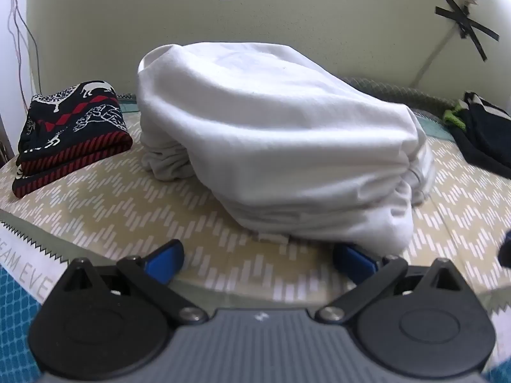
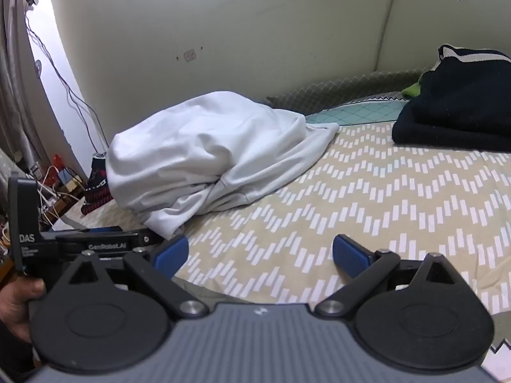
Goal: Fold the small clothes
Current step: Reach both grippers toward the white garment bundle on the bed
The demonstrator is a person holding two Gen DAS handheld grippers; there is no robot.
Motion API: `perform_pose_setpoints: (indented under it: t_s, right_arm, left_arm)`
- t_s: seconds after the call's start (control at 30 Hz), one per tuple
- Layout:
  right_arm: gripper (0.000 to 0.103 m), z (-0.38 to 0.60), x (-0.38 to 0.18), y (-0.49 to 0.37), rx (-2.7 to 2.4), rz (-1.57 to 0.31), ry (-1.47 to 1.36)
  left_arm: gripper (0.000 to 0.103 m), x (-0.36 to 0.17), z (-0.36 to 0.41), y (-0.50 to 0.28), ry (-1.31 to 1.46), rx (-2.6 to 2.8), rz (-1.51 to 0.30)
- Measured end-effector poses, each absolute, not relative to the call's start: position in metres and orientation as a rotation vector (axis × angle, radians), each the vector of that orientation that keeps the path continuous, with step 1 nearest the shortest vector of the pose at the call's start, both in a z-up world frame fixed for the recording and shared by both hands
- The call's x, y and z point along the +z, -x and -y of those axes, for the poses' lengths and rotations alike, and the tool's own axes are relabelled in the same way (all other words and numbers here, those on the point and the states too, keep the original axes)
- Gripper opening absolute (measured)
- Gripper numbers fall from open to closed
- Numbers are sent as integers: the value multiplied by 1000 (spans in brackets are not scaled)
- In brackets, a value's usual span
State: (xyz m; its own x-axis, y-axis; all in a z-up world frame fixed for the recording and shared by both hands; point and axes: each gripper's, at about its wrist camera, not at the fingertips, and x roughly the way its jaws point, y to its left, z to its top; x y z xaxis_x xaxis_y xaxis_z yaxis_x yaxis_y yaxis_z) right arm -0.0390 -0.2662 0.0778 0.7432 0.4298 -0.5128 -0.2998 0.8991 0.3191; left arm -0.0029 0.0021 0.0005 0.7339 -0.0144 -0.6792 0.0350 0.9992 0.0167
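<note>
A white garment (image 1: pixel 274 140) lies bunched in a mound on the patterned bed cover (image 1: pixel 127 198). It also shows in the right wrist view (image 2: pixel 204 156), to the left. My left gripper (image 1: pixel 258 257) is open and empty, low over the cover just in front of the garment's near edge; the right blue pad (image 1: pixel 353 260) is next to the cloth. My right gripper (image 2: pixel 260 255) is open and empty above the bare cover (image 2: pixel 367 198), to the right of the garment. The left gripper's body (image 2: pixel 95 242) shows at the left of the right wrist view.
A folded dark patterned garment with red stripes (image 1: pixel 70 131) sits at the left. A dark navy pile of clothes (image 2: pixel 460 105) lies at the right, also in the left wrist view (image 1: pixel 485 131). The wall (image 1: pixel 287 16) is behind the bed. Cables and clutter (image 2: pixel 60 178) lie past the left edge.
</note>
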Motion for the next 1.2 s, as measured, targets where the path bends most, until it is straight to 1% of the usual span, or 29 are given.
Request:
perform_pose_setpoints:
  t_s: [0.07,0.1,0.17,0.2,0.3,0.4,0.43,0.5,0.53,0.57,0.6,0.7,0.8,0.93,1.0,1.03,1.07,1.1,1.13,1.17,1.2]
  right_arm:
    - [92,265,79,39,397,-622,-200]
    - [92,264,80,39,392,-628,-186]
    - [92,260,81,40,432,-647,-197]
    - [92,248,79,34,476,-686,-183]
    - [92,218,77,30,546,-693,-140]
    - [92,180,73,3,552,-720,-109]
    - [85,168,71,-6,548,-718,-105]
    - [60,150,68,-24,546,-717,-115]
    - [20,146,66,-30,550,-729,-126]
    - [3,149,65,-36,564,-755,-175]
    - [3,156,66,-38,576,-763,-235]
    - [1,184,86,-12,615,-674,-282]
    - [0,230,112,19,667,-602,-361]
    - [0,304,143,66,662,-495,-444]
    - [0,338,152,85,632,-451,-499]
    - [0,358,157,95,614,-422,-537]
    - [0,377,159,108,608,-391,-584]
    - [0,395,161,119,617,-360,-624]
    - [0,411,162,131,649,-328,-654]
    - [0,425,164,142,699,-291,-670]
    - [1,437,168,146,744,-261,-672]
  left_arm:
    - [103,0,-7,10,-50,-78,-744]
    - [103,4,-11,28,-63,-93,-690]
    - [103,9,-31,49,2,-92,-649]
    - [103,15,-44,58,36,-90,-628]
    - [103,32,-71,91,35,-59,-574]
    - [103,45,-96,98,61,-15,-570]
    - [103,50,-106,103,78,-4,-561]
    - [101,56,-117,107,112,4,-544]
    - [99,57,-120,106,125,5,-540]
    - [99,58,-122,109,134,8,-526]
    - [99,65,-126,104,148,8,-521]
    - [99,73,-131,90,202,-27,-496]
    - [102,86,-120,58,262,-107,-492]
    - [103,86,-93,3,338,-216,-560]
    - [101,79,-83,-14,379,-251,-608]
    - [94,75,-72,-20,379,-265,-625]
    - [78,69,-62,-23,359,-268,-639]
    - [67,64,-51,-26,324,-267,-664]
    - [51,58,-39,-26,287,-268,-698]
    - [47,54,-31,-30,266,-274,-733]
    - [47,47,-24,-27,248,-286,-761]
